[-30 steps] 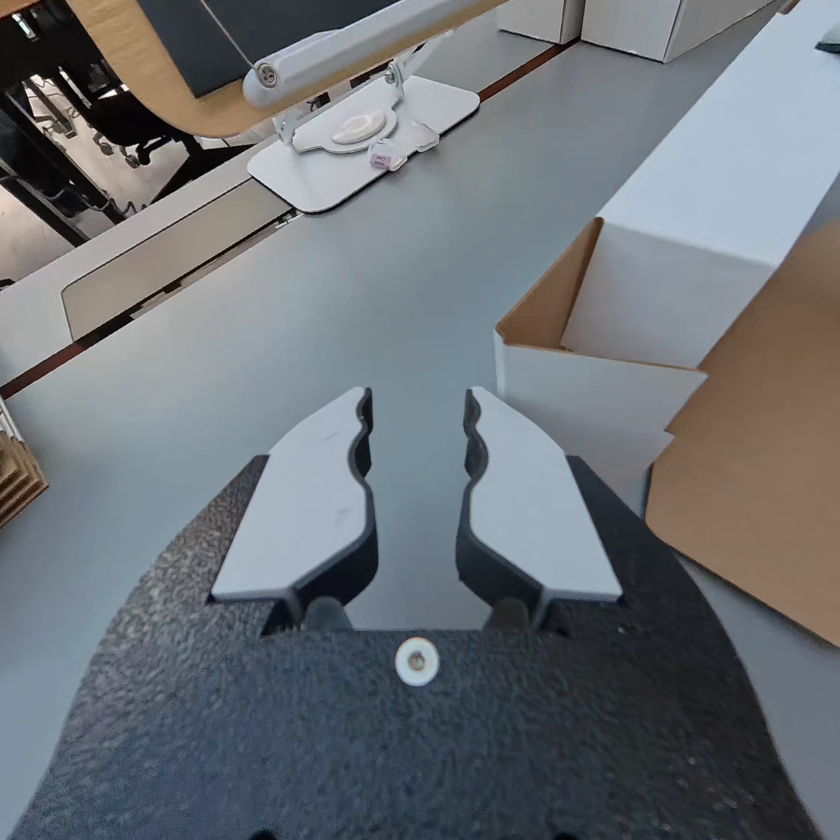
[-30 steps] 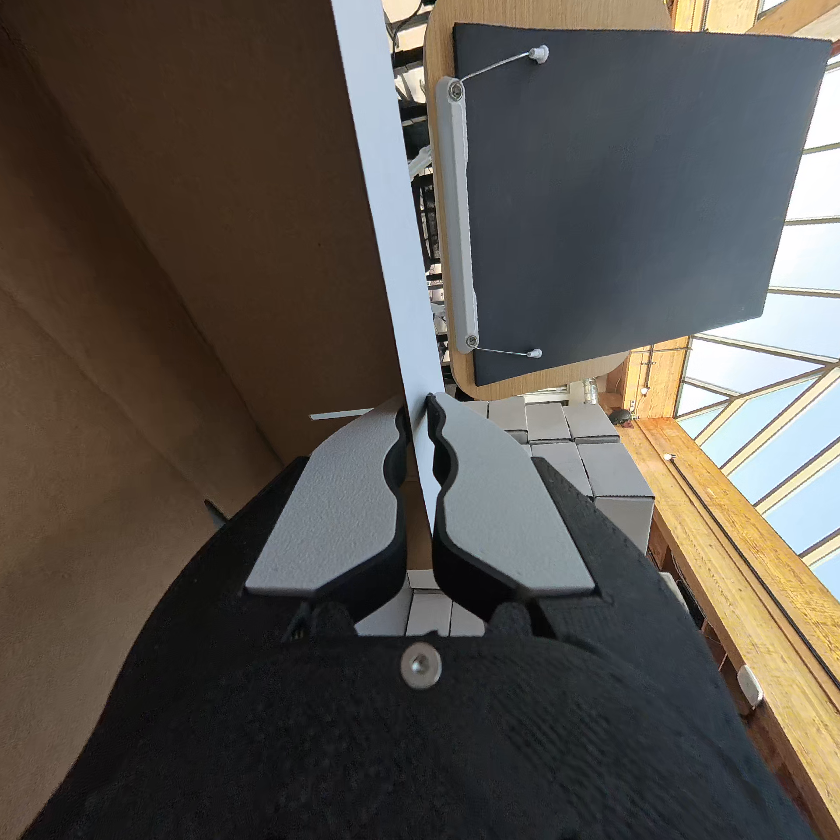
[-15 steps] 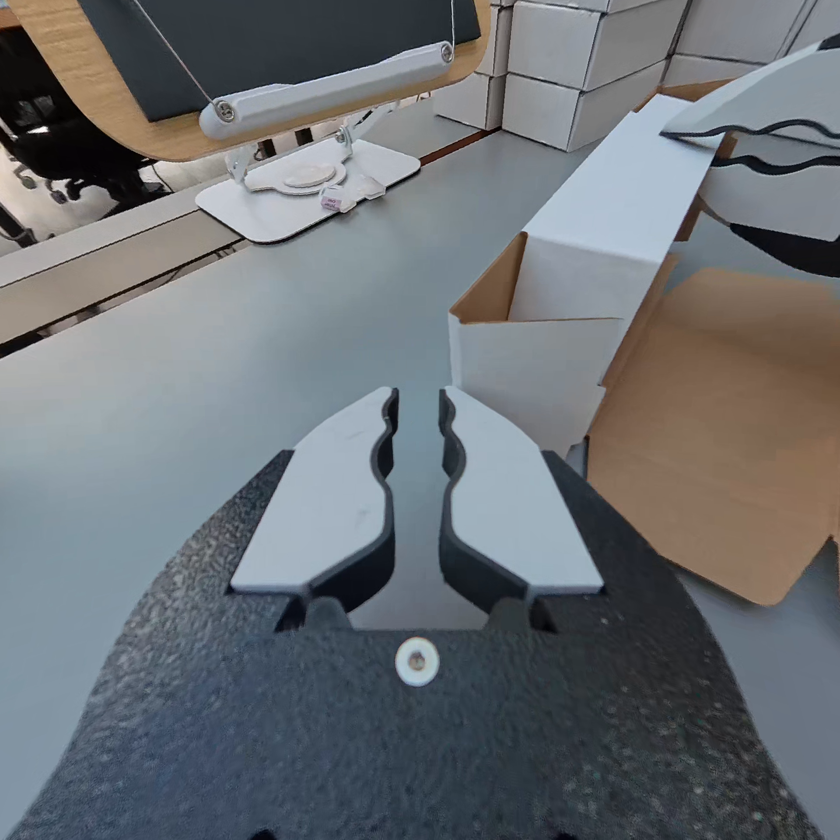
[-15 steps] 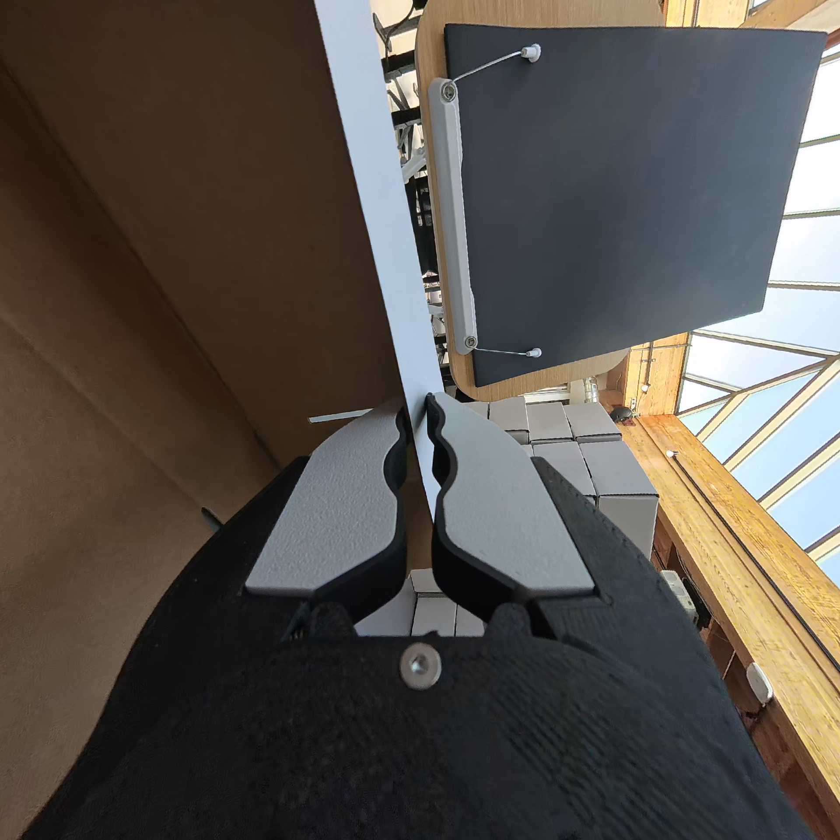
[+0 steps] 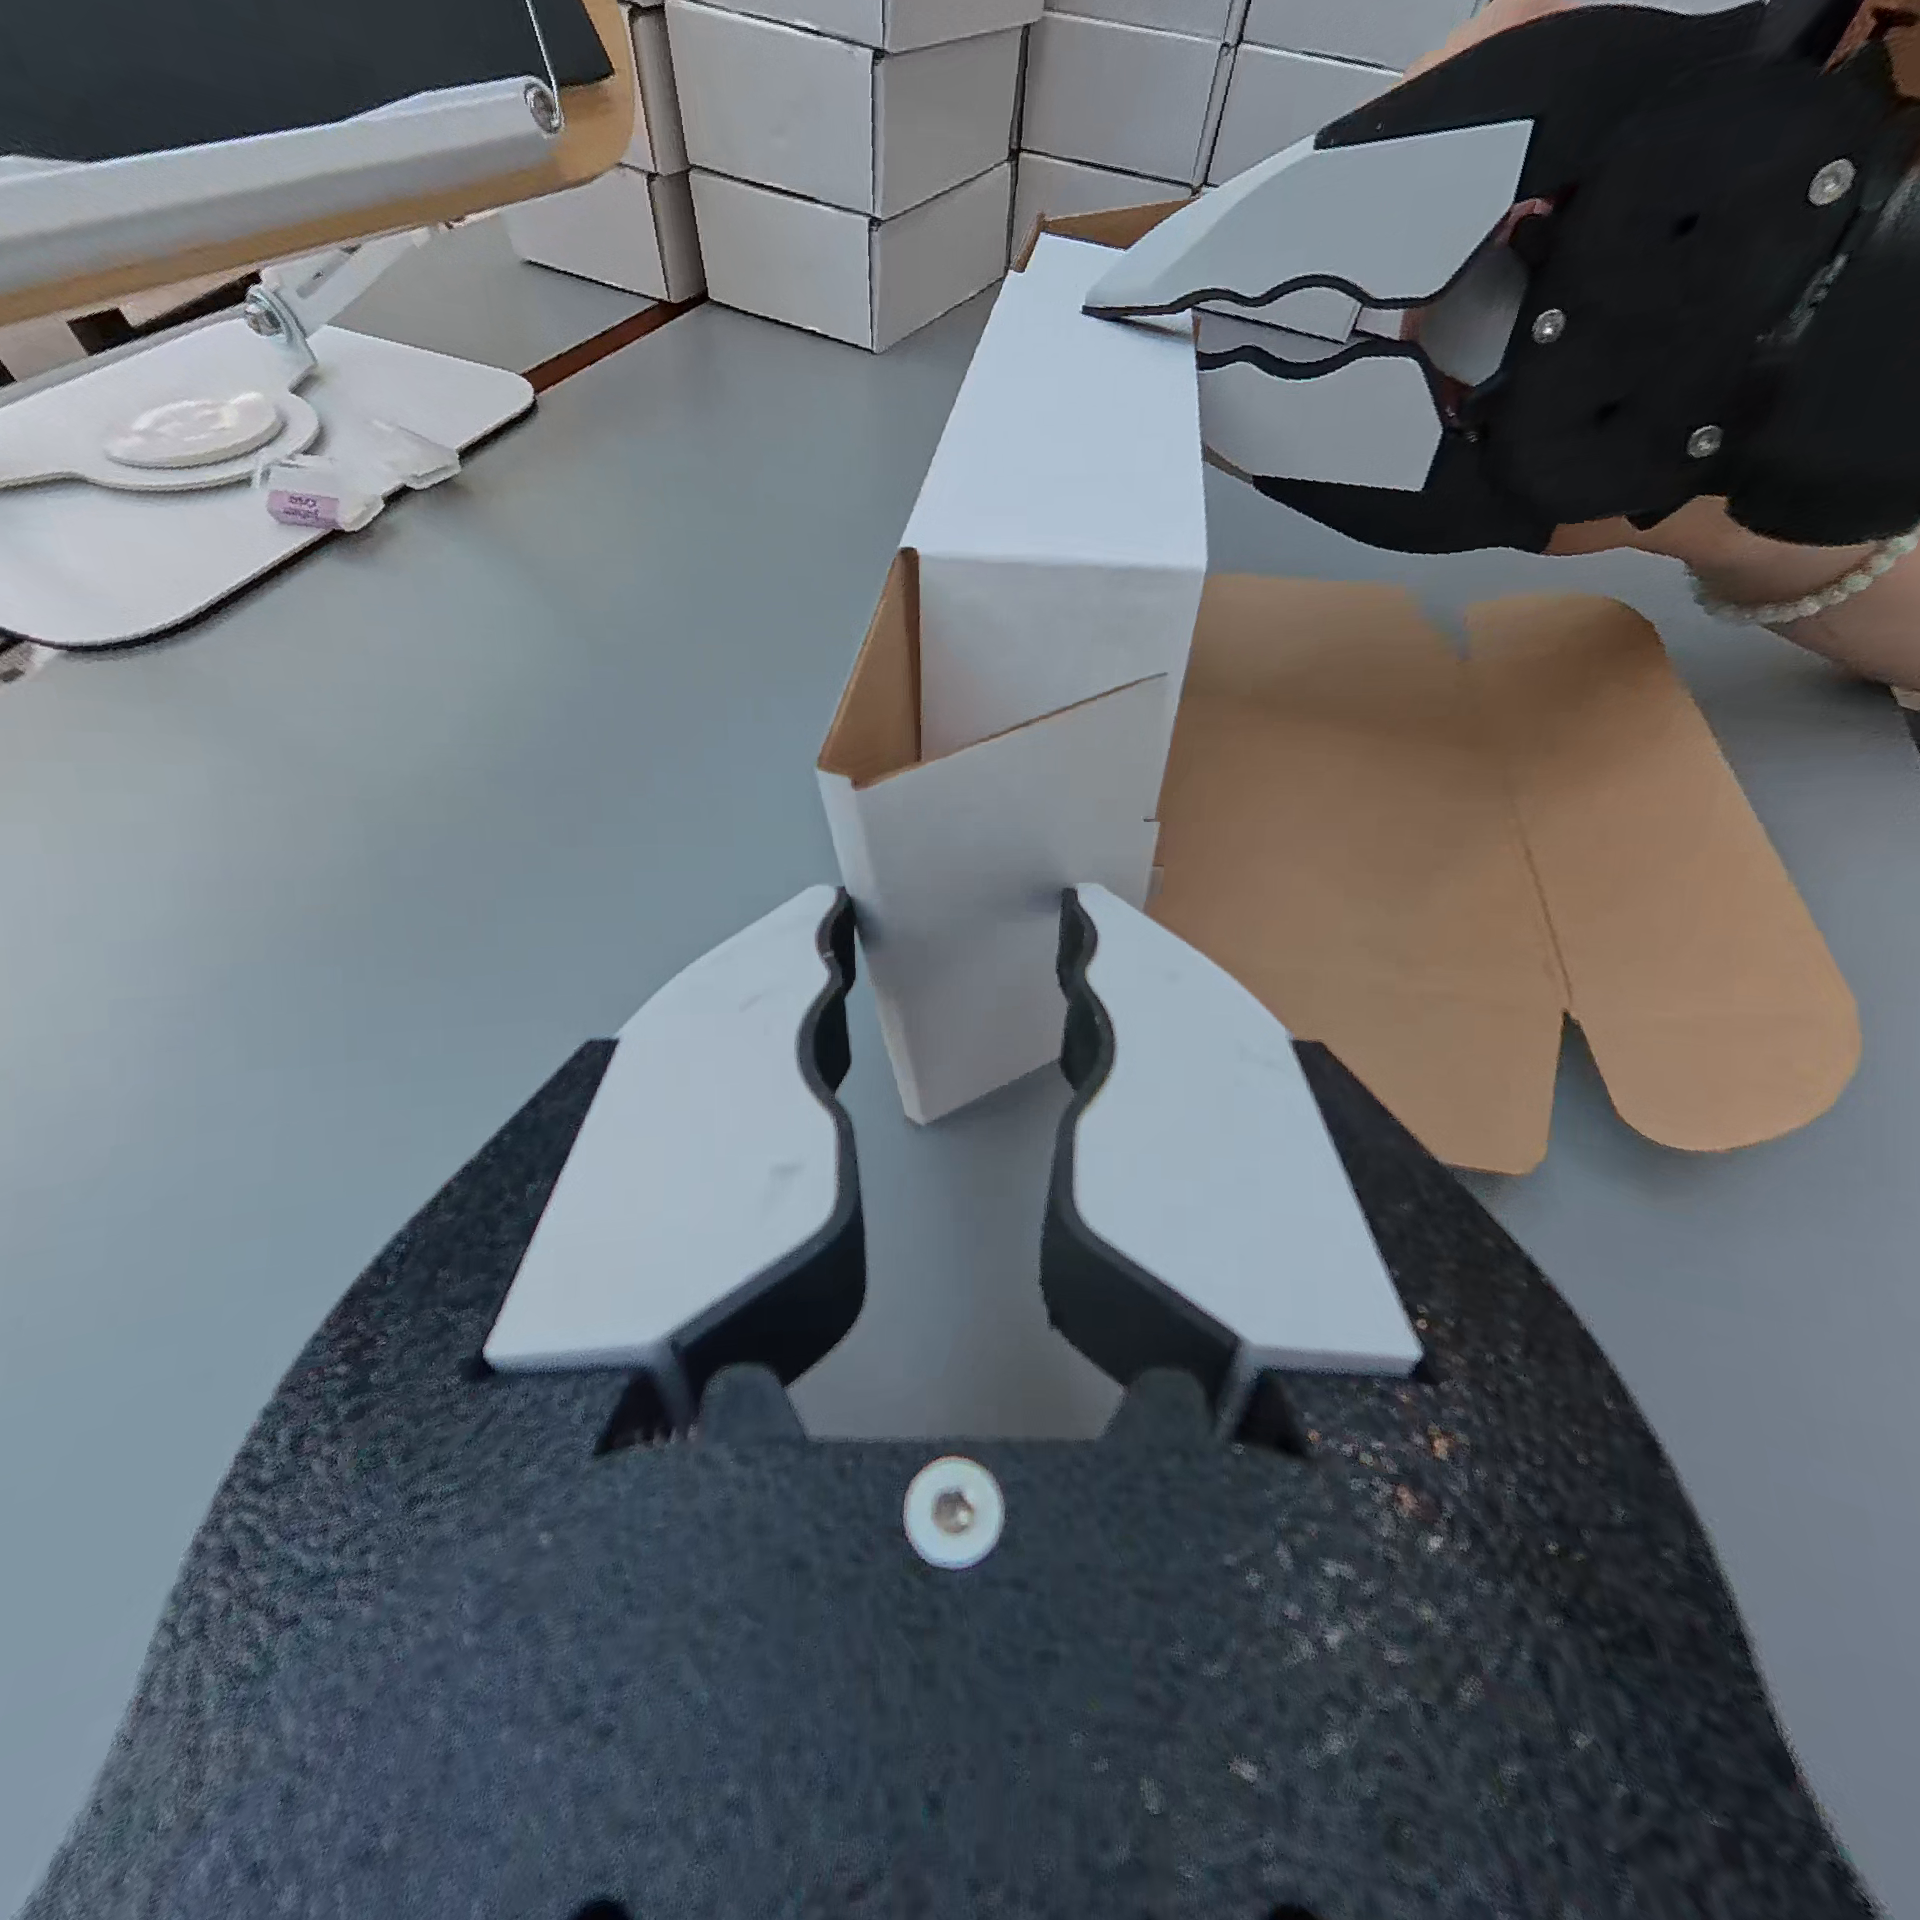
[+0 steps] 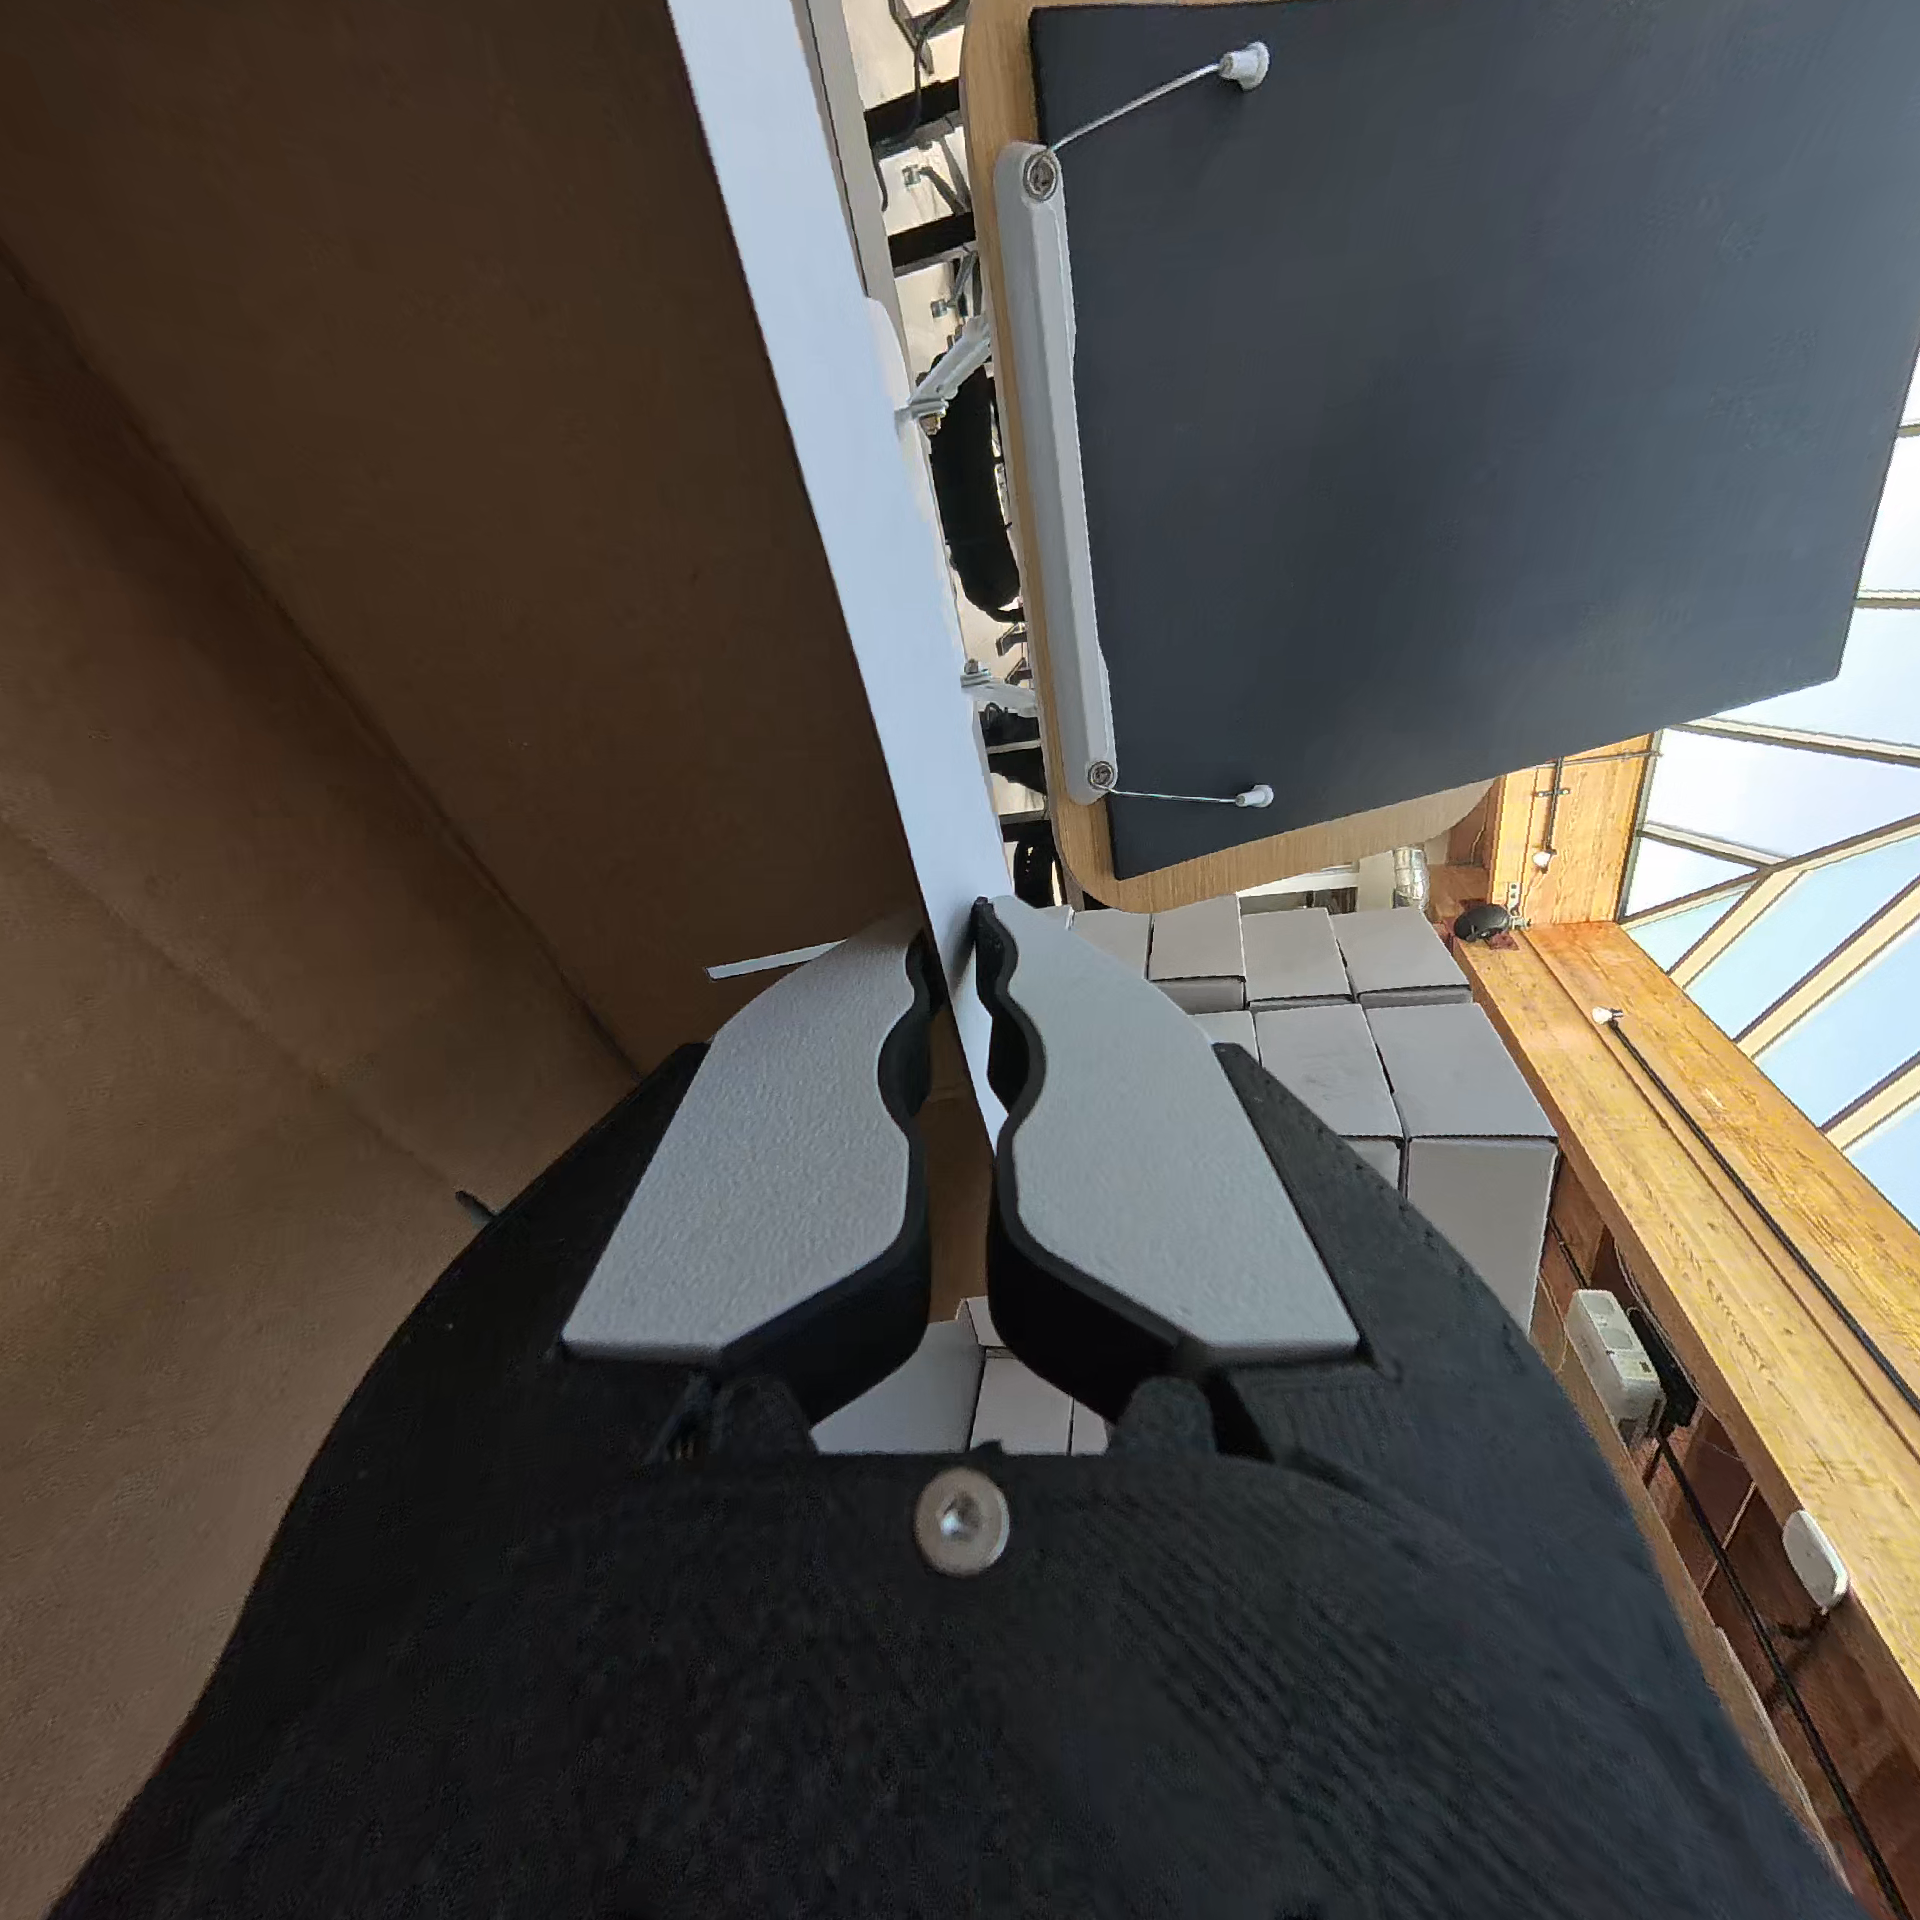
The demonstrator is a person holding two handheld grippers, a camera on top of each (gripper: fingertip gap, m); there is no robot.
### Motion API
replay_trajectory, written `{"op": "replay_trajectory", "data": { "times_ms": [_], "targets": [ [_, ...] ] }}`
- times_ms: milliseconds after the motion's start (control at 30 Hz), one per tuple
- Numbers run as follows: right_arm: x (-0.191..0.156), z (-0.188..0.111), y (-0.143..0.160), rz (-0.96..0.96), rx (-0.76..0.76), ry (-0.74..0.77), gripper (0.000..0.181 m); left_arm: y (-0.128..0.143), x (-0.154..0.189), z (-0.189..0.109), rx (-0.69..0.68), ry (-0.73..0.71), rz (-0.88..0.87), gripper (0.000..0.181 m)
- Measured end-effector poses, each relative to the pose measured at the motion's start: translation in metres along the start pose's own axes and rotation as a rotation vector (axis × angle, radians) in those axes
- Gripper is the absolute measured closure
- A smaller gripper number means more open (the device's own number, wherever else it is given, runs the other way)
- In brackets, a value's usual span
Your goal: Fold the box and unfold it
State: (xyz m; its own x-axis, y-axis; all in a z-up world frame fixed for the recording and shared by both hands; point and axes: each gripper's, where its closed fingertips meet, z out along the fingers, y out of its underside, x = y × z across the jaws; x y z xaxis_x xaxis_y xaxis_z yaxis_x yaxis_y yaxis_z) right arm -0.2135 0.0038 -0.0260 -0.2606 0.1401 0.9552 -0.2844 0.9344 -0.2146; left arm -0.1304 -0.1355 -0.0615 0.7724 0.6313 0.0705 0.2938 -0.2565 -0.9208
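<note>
Right gripper (image 6: pixel 954 940) pinches the cardboard box (image 5: pixel 1049 582) wall; left gripper (image 5: pixel 956 914) fingers wide around its end flap. Pushing could buckle that flap or tear the wall free.

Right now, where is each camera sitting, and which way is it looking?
Left wrist view: sits on the left gripper, low over the grey table, facing the box end-on; its open fingers flank the box's near end flap. The right gripper and a bare wrist with a bracelet show beyond.
Right wrist view: sits on the right gripper, tipped sideways, looking along the box wall it pinches toward a dark panel.
Shared: the box, the right gripper and stacked white boxes.
</note>
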Motion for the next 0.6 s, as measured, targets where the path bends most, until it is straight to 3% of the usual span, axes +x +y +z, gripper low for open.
{"op": "replay_trajectory", "data": {
  "times_ms": [233,267,600],
  "targets": [
    [-0.001,0.001,0.000,0.043,-0.025,-0.010,0.174,-0.001,-0.012,0.003,-0.008,-0.231,0.075,0.154],
    [-0.002,0.000,0.000,0.043,-0.034,-0.007,0.174,-0.001,-0.016,0.002,-0.011,-0.296,0.077,0.162],
    [-0.008,-0.014,0.005,0.038,-0.049,0.048,0.171,-0.001,0.004,0.001,-0.075,-0.494,0.078,0.154]
  ]
}}
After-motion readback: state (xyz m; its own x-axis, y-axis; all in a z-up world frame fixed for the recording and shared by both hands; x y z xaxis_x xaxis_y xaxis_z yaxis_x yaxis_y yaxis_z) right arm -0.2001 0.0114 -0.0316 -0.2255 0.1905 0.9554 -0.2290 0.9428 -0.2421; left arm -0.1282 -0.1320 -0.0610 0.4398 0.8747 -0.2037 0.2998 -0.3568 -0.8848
